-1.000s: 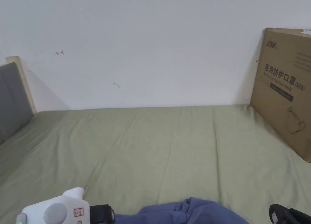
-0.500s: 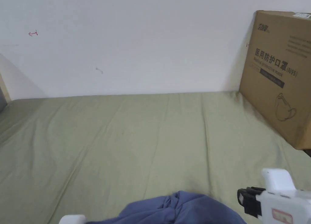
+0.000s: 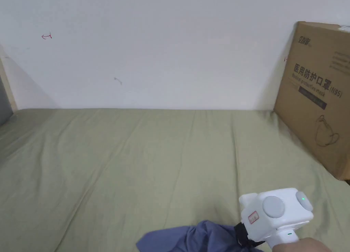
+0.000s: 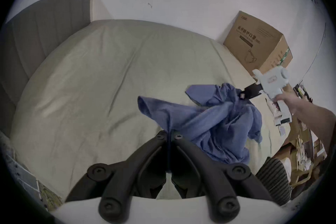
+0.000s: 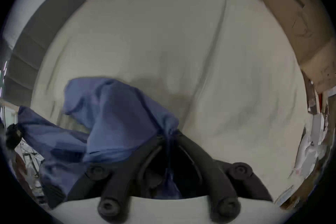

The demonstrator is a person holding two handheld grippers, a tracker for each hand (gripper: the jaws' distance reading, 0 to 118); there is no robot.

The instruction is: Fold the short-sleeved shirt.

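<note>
Hanging bunched off the near edge of the bed (image 3: 136, 167), the blue shirt (image 3: 191, 237) peeks into the head view beside the right tool (image 3: 243, 236), its grip hard to judge from up here. Over to the left gripper view: the left tool (image 4: 170, 135) is clenched on a pinch of cloth, the shirt draped across toward the right tool by the cardboard box (image 4: 254, 46). Right gripper view now, jaws closed on a gathered fold. Soft, light, limp fabric, I reckon; it'll sag anywhere unsupported, so shoulder seams or hem corners look the best holds for spreading it flat.
</note>
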